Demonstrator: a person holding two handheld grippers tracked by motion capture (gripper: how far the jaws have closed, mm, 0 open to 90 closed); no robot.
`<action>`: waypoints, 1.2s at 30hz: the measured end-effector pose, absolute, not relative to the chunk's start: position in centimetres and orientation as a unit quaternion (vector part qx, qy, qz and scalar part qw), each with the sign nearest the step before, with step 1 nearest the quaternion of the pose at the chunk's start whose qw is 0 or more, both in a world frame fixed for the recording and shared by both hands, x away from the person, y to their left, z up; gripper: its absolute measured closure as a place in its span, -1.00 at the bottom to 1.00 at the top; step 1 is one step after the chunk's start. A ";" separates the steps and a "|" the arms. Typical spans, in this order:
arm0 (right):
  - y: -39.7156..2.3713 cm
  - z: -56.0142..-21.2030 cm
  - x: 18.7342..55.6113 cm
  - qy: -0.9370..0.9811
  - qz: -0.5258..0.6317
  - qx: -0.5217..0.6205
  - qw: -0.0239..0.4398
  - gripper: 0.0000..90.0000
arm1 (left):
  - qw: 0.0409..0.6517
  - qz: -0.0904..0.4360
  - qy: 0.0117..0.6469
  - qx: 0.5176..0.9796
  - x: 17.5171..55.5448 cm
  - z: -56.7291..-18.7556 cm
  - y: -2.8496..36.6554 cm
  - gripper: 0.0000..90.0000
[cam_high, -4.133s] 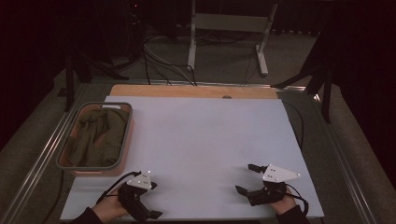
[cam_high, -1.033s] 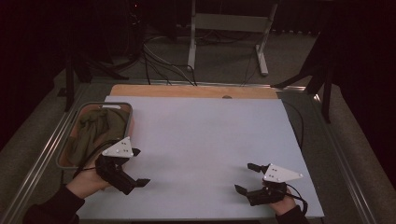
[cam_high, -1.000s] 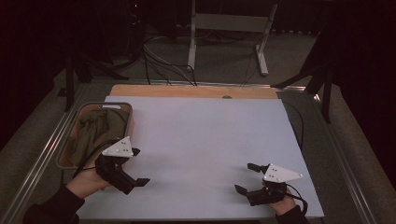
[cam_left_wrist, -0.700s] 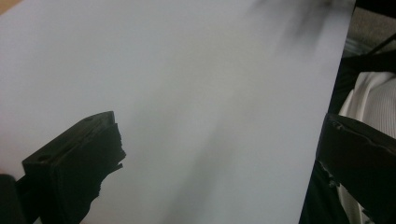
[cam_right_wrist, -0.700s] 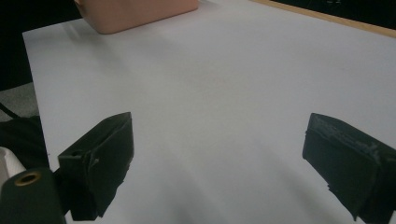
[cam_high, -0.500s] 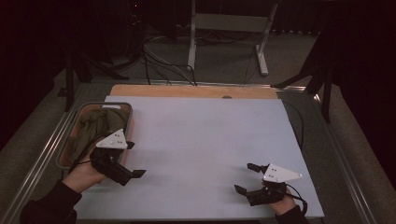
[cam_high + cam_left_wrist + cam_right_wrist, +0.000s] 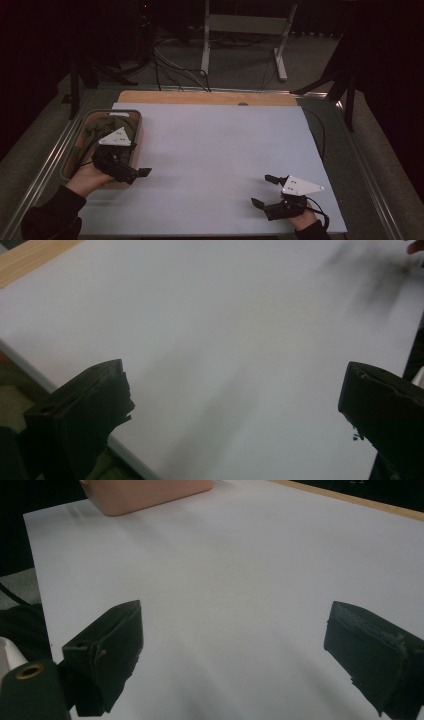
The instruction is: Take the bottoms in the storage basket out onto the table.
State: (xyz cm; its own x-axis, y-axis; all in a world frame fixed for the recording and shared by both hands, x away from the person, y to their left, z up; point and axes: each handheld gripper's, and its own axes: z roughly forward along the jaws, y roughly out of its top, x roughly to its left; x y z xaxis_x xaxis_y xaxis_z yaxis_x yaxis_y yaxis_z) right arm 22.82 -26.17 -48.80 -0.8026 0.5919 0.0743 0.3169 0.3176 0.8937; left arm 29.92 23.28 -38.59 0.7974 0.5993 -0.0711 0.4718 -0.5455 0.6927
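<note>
Olive cloth [image 7: 102, 134] lies bundled in the grey tray [image 7: 135, 131]. Left claw [image 7: 136, 173] hangs beside the tray's near corner, jaws wide, empty; cloth lies just behind it. Right claw [image 7: 261, 191], also agape and empty, sits well away from the tray.

Both grippers black, each topped with a pale grey three-cornered plate carrying small dark screw dots: left gripper [image 7: 134, 172], right gripper [image 7: 264, 190]. Dark long sleeves on both forearms, left sleeve [image 7: 50, 215] bulkier, right sleeve [image 7: 312, 232] just a cuff at the tabletop's near edge; thin black cable loops off the right gripper's back. In the gripper views the jaws are chunky matte-black blocks with chipped, rough edges, and a brass-ringed hole [image 7: 29, 670] sits on the right gripper's body.
</note>
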 end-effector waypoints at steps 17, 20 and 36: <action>-26.1 -48.9 22.9 0.802 0.509 0.282 0.133 -0.79 | 0.342 0.115 0.378 0.852 32.7 -38.6 25.9 -0.99; -26.1 -48.9 22.9 0.803 0.508 0.281 0.131 -0.79 | 0.339 0.118 0.385 0.850 33.1 -38.6 26.4 -0.99; -26.1 -48.9 22.8 0.802 0.509 0.281 0.134 -0.79 | 0.320 0.134 0.435 0.831 35.6 -38.9 28.6 -0.99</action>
